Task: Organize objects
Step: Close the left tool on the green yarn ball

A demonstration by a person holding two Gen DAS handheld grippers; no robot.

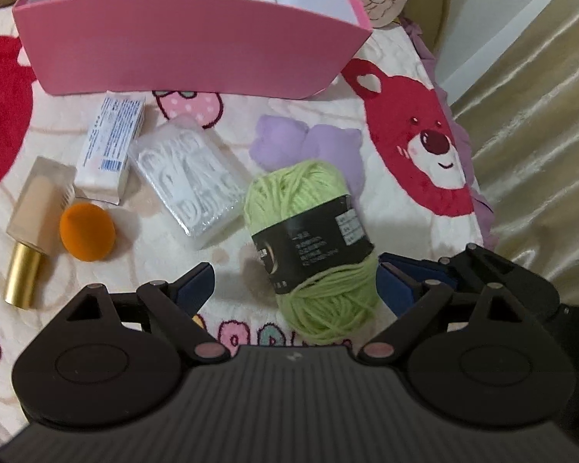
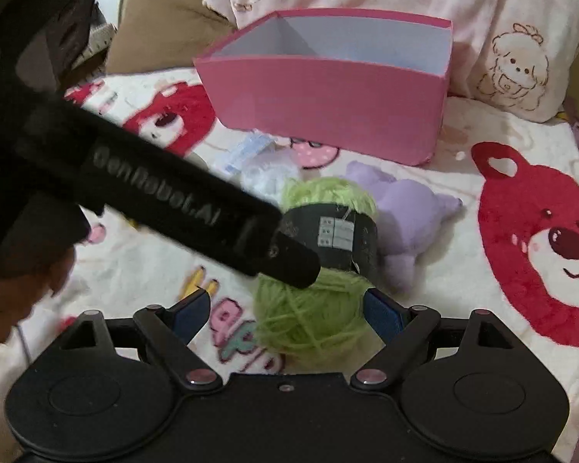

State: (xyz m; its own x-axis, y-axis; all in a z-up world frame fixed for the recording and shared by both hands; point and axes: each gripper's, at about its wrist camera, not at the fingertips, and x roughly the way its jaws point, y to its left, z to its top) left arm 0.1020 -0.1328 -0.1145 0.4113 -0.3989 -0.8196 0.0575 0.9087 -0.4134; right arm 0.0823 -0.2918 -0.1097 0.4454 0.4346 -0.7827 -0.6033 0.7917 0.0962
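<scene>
**poster1:** Two grippers crowding one thing here. The green yarn skein point(image 1: 312, 247) lies on the cartoon blanket point(image 1: 417, 88), and the left gripper point(image 1: 295, 281) has it sitting right between its spread fingers, closer to the right blue pad point(image 1: 399, 283) than the left one. Nothing pinched yet as far as I can see.

**poster2:** Same from the other side. The right gripper point(image 2: 285, 308) is spread too, yarn point(image 2: 312, 308) between its pads, maybe brushing the right one, can't tell. The left tool's black body cuts in from 10 o'clock and its fingertip overlaps the skein's black label.

**poster1:** Long axis is what matters imo. In the left view the skein runs roughly 11 to 5 o'clock, so the fingers straddle it across the narrow way. Decent line-up for a squeeze. Both are about equally near; I'd guess one has to back off.

**poster2:** Pink box point(image 1: 197, 42) sits at 12 o'clock, open top, something white already inside. Likely the drop spot.

**poster1:** Around it: purple plush point(image 1: 308, 142) touching the skein's far end at 12, clear pack of white floss picks point(image 1: 191, 185) at 10, white carton point(image 1: 110, 146), orange sponge point(image 1: 87, 231) and foundation bottle point(image 1: 34, 223) further out at 9 to 10.

**poster2:** Only real obstacle looks like the other gripper. The box's near wall needs lifting over.
</scene>
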